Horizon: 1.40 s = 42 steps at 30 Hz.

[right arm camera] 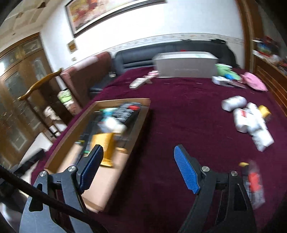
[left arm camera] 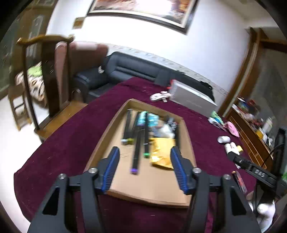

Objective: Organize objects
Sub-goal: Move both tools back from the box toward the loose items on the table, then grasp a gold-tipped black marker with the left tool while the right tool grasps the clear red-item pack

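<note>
L gripper [left arm camera: 145, 152] wide apart, empty — over cardboard tray [left arm camera: 152, 186].

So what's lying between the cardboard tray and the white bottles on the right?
Only bare maroon tablecloth separates the cardboard tray from the white bottles; the right wrist view shows that stretch, though blurred.

Both views are rendered in a fisheye circle with black corners; straight lines, such as the framed painting [left arm camera: 143, 12], are bowed toward the edges. Even, fairly bright indoor light is recorded. Glare is seen on the painting's upper part in the left wrist view, where detail is washed out. Motion blur is noted throughout, heavier in the right wrist view: contents of the cardboard tray [right arm camera: 141, 114] are smeared, and the white bottles [right arm camera: 251, 121] are soft. Shadows on the maroon cloth [right arm camera: 179, 116] are faint and diffuse.
</note>
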Available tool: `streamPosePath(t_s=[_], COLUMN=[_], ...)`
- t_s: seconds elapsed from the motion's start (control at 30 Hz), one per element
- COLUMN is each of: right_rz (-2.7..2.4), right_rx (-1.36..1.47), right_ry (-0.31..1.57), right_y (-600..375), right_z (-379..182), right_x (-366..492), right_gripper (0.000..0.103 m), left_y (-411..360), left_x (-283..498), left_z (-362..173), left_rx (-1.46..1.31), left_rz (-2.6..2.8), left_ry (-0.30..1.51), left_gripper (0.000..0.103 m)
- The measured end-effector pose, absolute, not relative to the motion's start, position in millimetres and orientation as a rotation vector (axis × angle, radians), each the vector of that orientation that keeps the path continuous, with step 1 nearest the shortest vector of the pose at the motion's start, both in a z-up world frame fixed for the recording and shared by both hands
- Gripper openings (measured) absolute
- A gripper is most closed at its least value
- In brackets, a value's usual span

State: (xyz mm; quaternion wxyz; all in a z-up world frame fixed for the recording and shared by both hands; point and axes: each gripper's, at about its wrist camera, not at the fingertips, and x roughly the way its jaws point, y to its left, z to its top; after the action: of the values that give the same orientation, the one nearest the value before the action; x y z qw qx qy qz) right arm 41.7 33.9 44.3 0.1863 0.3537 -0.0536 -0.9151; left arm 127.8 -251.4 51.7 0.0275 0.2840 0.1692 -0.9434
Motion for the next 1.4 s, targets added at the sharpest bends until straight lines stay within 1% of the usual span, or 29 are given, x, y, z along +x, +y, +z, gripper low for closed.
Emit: streamPosePath(t_s=[0.2,0.27,0.43,0.47,0.67,0.87,0.93,1.07,1.17,1.3,1.4], right_rz=[-2.749,-2.783,-2.817,-2.825,-2.894,-2.904,-2.893,-2.871,-2.86,-2.854,-2.85], right_rx=[1.066,1.069,1.036,1.039,1.08,1.13,1.141,1.134,1.12,1.123,1.138], right_ry=[-0.325,-0.366,-0.39,-0.421,-0.6,-0.686,-0.711,-0.711,-0.684,-0.668,-0.672], right_y=[141,164,192,204,273,310,316,315,310,308,309], right_z=[35,34,35,34,22,4,1,-1,1,0,-1], right_x=[45,47,55,54,58,66,66,63,64,65,63], right_gripper=[0.082,0.082,0.082,0.082,0.082,0.082,0.082,0.082,0.082,0.082,0.082], left_y=[-176,-147,-81,-67,7,51,66,93,100,94,75], left_x=[113,105,86,82,60,42,42,47,45,44,41], left_z=[65,66,63,61,42,20,15,6,-9,-17,-16], left_rx=[0.938,0.971,1.077,1.11,1.335,1.546,1.581,1.602,1.631,1.625,1.614], left_rz=[-3.028,-3.044,-3.093,-3.107,-3.169,-3.121,-3.111,-3.113,-3.073,-3.043,-3.011], left_ry=[0.297,0.214,0.025,-0.006,-0.069,-0.021,-0.049,-0.163,-0.245,-0.292,-0.238], left_gripper=[0.055,0.054,0.054,0.054,0.054,0.054,0.054,0.054,0.054,0.054,0.054])
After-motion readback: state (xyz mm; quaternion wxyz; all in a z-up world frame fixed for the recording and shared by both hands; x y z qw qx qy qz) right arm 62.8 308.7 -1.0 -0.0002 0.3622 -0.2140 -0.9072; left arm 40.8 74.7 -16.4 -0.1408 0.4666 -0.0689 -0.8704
